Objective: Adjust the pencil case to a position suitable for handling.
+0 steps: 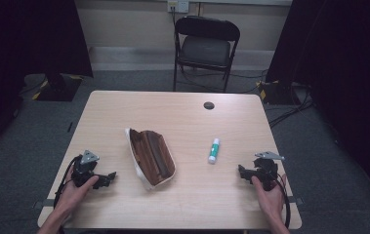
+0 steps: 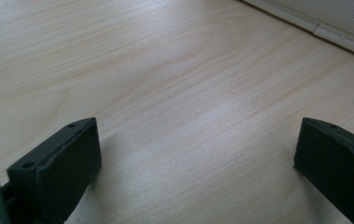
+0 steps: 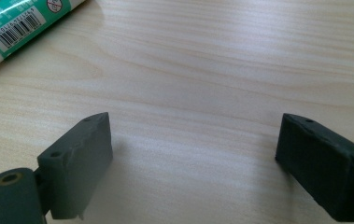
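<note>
A brown pencil case (image 1: 151,157) with a white outside lies unzipped at the middle of the wooden table (image 1: 173,112). Right of it lies a green and white glue stick (image 1: 214,150), whose barcoded side (image 3: 23,23) reaches into the top left of the right gripper view. My left gripper (image 1: 108,178) rests near the table's front left, jaws wide apart over bare wood (image 2: 198,149), open and holding nothing. My right gripper (image 1: 242,172) sits near the front right, pointing left toward the glue stick, jaws also spread with nothing between them (image 3: 193,154).
A black cable hole (image 1: 208,105) sits near the table's far edge. A black folding chair (image 1: 206,44) stands behind the table. Cables and taped stands lie on the grey floor around it. A pale edge strip (image 2: 324,32) runs across the top right of the left gripper view.
</note>
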A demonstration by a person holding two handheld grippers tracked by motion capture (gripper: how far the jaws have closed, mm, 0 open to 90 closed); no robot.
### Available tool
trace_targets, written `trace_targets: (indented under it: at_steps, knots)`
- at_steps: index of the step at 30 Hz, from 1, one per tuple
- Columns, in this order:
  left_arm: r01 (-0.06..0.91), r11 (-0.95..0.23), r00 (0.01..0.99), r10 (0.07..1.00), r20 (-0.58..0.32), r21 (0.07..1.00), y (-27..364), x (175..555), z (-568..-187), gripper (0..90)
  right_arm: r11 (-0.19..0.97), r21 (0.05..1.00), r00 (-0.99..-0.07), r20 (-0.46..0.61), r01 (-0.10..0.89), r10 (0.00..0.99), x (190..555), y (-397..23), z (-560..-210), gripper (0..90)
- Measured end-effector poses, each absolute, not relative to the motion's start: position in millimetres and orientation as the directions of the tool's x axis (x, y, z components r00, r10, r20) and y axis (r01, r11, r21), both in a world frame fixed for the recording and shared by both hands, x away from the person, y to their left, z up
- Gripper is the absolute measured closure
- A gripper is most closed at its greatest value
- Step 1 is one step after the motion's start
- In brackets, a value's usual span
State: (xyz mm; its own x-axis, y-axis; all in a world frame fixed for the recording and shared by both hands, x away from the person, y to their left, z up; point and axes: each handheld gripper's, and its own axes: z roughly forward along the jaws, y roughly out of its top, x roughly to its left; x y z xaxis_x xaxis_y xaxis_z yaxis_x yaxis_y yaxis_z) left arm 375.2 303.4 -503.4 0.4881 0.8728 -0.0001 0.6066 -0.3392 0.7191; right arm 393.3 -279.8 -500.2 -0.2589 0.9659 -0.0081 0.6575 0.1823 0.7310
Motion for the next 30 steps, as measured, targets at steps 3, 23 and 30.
trace_targets:
  at_steps: [3,23,30]
  knots:
    - [0.612,-0.355,0.491,0.871,0.012,0.707,304,375,-502,0.4,0.184,0.731,-0.26,-0.01,0.658,0.966,393,-280,-500,9.7]
    - [0.533,-0.306,0.567,0.821,-0.065,0.789,271,349,-465,18.4,0.181,0.73,-0.254,-0.011,0.659,0.967,392,-280,-500,9.3]
    - [0.484,-0.236,0.613,0.779,-0.133,0.843,259,338,-446,20.3,0.185,0.731,-0.257,-0.014,0.656,0.966,392,-280,-500,9.2]
